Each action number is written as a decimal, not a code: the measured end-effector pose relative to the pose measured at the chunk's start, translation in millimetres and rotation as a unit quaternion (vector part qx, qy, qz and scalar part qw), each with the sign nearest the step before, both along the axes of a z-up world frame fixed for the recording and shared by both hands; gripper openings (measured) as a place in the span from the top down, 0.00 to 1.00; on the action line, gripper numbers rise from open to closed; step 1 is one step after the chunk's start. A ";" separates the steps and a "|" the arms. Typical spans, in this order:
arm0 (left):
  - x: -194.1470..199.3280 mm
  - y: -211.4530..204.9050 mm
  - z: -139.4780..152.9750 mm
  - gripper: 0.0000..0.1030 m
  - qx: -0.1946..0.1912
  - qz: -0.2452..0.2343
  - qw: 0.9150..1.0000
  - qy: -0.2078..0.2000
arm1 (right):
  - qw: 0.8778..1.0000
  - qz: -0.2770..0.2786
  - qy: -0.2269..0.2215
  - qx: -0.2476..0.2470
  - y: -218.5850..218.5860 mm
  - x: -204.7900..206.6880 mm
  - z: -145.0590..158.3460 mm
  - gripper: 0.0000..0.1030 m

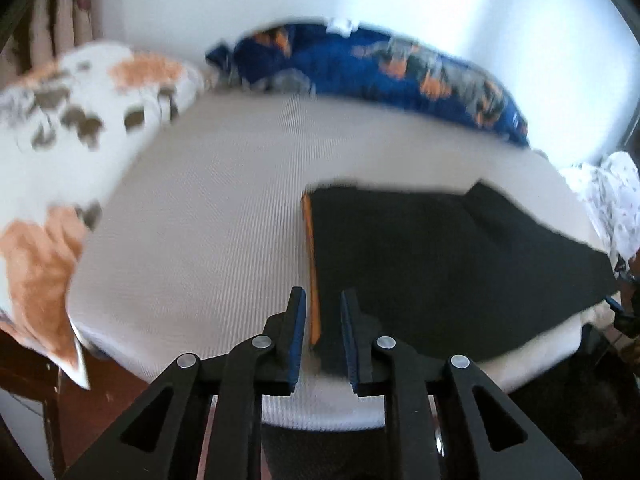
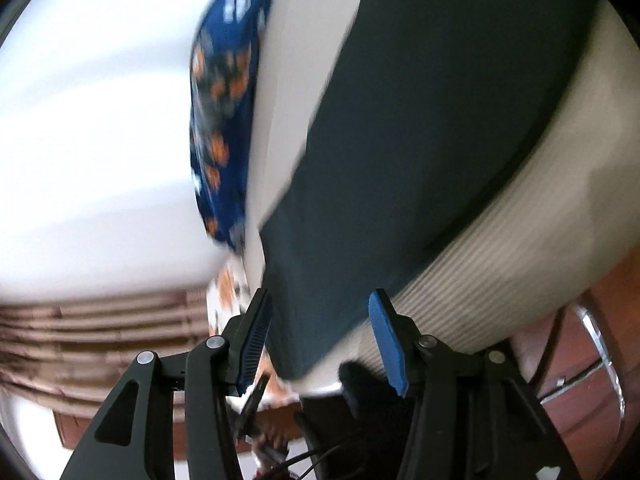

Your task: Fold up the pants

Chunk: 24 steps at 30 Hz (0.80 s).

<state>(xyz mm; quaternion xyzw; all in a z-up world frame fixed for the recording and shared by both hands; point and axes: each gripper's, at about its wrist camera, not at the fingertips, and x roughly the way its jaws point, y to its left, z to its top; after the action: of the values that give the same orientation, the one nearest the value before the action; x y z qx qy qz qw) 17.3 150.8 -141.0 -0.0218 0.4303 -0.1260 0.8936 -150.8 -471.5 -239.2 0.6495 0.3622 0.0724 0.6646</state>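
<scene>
The pants [image 1: 452, 264], dark and already doubled into a flat panel, are laid on the pale ribbed mattress [image 1: 208, 216] toward its near edge, with an orange band [image 1: 310, 260] showing along the left border of the cloth. No bunching is seen; the far edge runs straight, then steps outward toward the right.

In the left wrist view the left claw [image 1: 323, 300] is held just over the near left corner of the cloth, its blue pads narrowly parted, with the orange band seen in the gap and nothing pinched. In the right wrist view, which is blurred, the right claw [image 2: 320, 306] is seen about half open, with the tip of the pants [image 2: 400, 128] lying between its pads but untouched by either.

The step in hand is judged to be a pause between folds: one fold appears finished and both claws are free. For the next fold, two matching corners of one short end would need to be gripped, lifted together and carried across to the opposite end, with the edges kept aligned.

A blue patterned pillow [image 1: 380, 64] is set along the far side, against the wall, and a white and orange blanket [image 1: 72, 128] at the left.
</scene>
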 end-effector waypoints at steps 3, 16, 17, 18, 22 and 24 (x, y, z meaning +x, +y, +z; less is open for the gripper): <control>-1.5 -25.0 14.1 0.56 0.001 -0.028 0.999 -0.031 | 0.995 -0.090 0.009 -0.036 -60.5 -40.3 3.7 0.52; 36.3 -92.5 -54.7 0.40 0.000 -0.059 0.997 0.057 | 0.962 -0.257 0.015 -0.094 -221.5 -123.9 -20.0 0.52; 37.7 -91.7 -55.8 0.40 -0.004 -0.056 0.997 0.054 | 0.962 -0.257 0.007 -0.093 -223.5 -120.4 -21.0 0.52; 38.7 -91.4 -56.0 0.40 -0.006 -0.053 0.997 0.051 | 0.963 -0.253 0.003 -0.094 -226.3 -116.0 -22.0 0.52; 42.8 -97.1 -58.1 0.39 0.005 -0.050 0.997 0.052 | 0.965 -0.243 0.016 -0.101 -230.1 -99.8 -33.4 0.53; 42.3 -101.0 -59.7 0.35 0.015 -0.055 0.997 0.049 | 0.965 -0.242 0.005 -0.097 -231.1 -89.9 -34.8 0.52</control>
<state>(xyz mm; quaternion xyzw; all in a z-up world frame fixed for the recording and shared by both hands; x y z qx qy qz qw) 59.6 49.8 -200.7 0.0089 0.4760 -0.1668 0.8634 -240.7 -702.6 -274.0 0.6502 0.2032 -0.1292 0.7206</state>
